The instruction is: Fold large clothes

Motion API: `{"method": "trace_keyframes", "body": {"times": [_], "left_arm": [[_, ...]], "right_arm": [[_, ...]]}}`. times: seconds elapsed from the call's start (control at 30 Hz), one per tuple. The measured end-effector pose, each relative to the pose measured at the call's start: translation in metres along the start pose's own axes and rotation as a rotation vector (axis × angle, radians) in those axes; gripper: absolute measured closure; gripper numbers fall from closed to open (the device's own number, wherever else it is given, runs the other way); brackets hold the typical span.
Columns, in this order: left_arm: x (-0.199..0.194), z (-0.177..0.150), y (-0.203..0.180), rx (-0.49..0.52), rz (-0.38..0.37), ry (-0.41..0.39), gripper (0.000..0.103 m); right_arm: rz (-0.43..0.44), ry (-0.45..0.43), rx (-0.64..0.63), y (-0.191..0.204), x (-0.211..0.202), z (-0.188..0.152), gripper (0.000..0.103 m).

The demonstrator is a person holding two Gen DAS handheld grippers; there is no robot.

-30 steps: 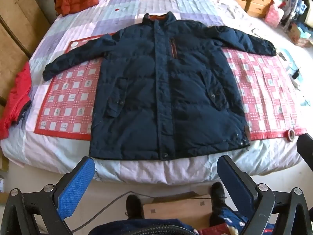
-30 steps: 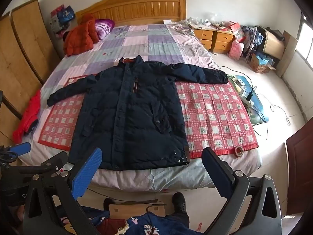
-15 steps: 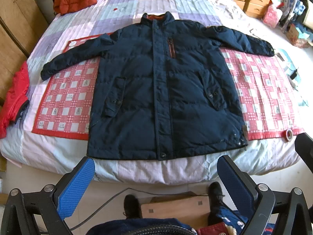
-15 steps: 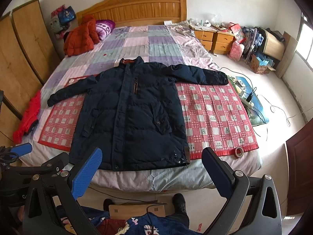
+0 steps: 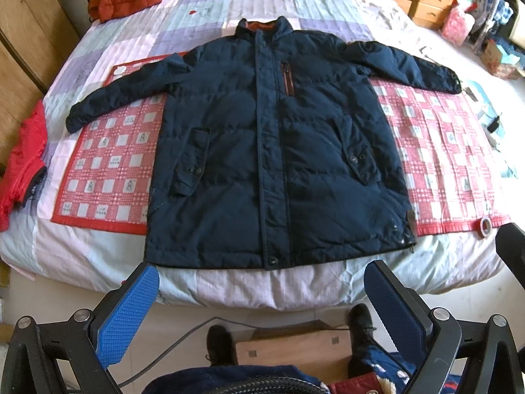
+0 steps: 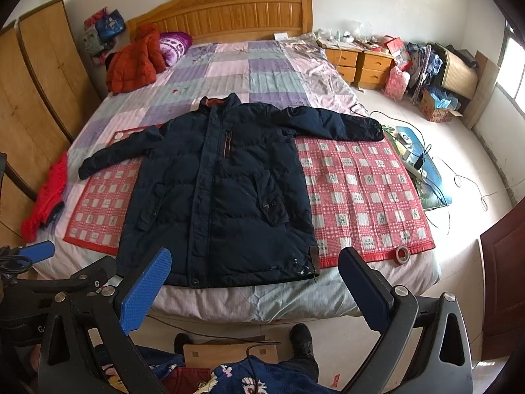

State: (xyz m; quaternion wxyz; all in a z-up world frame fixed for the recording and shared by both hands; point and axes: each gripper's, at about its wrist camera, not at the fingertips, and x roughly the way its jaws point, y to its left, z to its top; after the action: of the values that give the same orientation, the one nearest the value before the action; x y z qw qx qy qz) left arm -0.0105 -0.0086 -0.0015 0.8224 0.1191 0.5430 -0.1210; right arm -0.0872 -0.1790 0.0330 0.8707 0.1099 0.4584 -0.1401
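A large navy padded jacket [image 5: 272, 151] lies flat and face up on the bed, zipped, collar at the far end, both sleeves spread out to the sides. It also shows in the right wrist view [image 6: 216, 193]. My left gripper [image 5: 261, 282] is open and empty, held off the foot of the bed just short of the jacket's hem. My right gripper [image 6: 254, 272] is open and empty, also off the foot of the bed near the hem. The left gripper's blue pad [image 6: 37, 251] shows at the left edge of the right wrist view.
A red checked mat [image 5: 105, 170] lies under the jacket on the quilted bed [image 5: 229, 0]. A tape roll [image 6: 402, 255] sits on the mat's near right corner. An orange jacket [image 6: 134, 62] and a red garment [image 5: 23, 161] lie at the bed's edges. Wardrobes stand left, nightstands [image 6: 359, 65] right.
Both grippers have moved slightly closer to the bed, so the jacket looks a little larger. Nothing was gripped or released.
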Motion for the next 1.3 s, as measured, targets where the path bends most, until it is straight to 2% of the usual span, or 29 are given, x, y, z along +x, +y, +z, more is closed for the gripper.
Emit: {"method": "trace_keyframes", "body": {"times": [0.6,0.93,1.3], "left_arm": [[0.018,0.005,0.000,-0.009,-0.014,0.017,0.000],[0.028,0.008,-0.001,-0.010,-0.021,0.025,0.000],[0.058,0.046,0.023,0.003,-0.058,0.052,0.000]], "right_arm": [[-0.001,0.016,0.008,-0.002,0.023,0.006,0.000],[-0.008,0.032,0.009,-0.001,0.049,0.029,0.000],[-0.032,0.037,0.030,0.012,0.077,0.050,0.000]]}}
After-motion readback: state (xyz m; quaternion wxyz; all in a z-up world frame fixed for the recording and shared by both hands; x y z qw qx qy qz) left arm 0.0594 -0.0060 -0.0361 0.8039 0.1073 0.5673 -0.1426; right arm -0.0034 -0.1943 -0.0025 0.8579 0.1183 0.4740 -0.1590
